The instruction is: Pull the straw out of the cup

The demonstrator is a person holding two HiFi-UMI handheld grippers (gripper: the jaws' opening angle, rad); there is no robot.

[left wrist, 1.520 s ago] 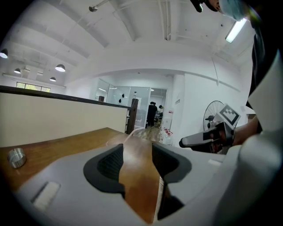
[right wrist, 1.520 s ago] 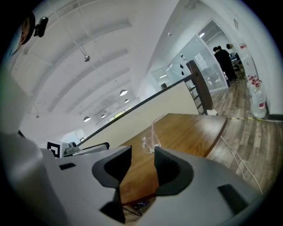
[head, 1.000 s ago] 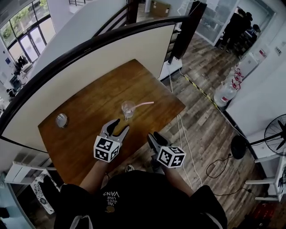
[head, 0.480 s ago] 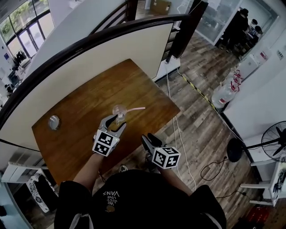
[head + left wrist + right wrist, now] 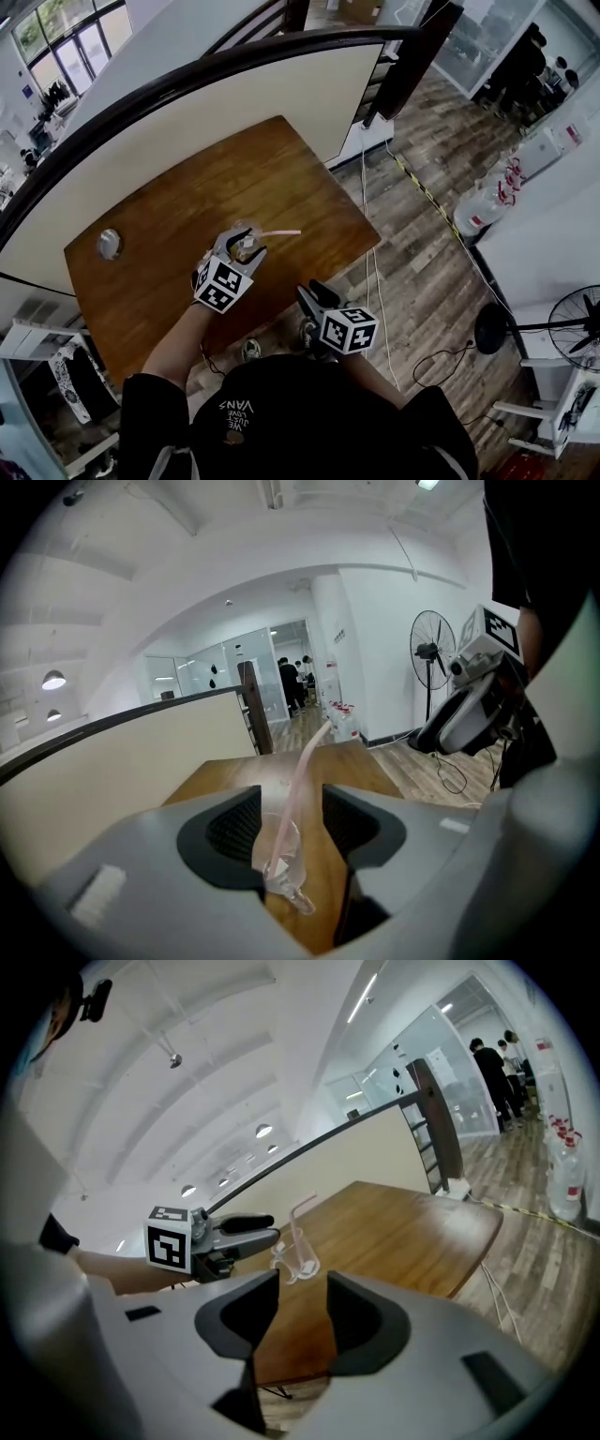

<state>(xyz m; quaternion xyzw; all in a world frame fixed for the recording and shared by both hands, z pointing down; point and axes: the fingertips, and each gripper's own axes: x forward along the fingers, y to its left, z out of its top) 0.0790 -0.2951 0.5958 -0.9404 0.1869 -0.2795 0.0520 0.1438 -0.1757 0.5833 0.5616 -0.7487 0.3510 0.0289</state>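
Spanning most of the head view, the wooden table (image 5: 281,178) carries the work near its front edge. The left gripper (image 5: 292,822) has its jaws apart on either side of the clear cup (image 5: 284,855), straddling it with no squeeze that I can make out. The right gripper (image 5: 303,1302) hangs off the table's near edge, jaws apart, nothing between them. The pink straw (image 5: 305,761) stands in the cup, its bent top pointing right. I judge the left should close gently on the thin cup — anchoring, not crushing — while the right takes the straw high and draws along its slant. Readable print: "VANS", upside down on the black shirt (image 5: 234,408).
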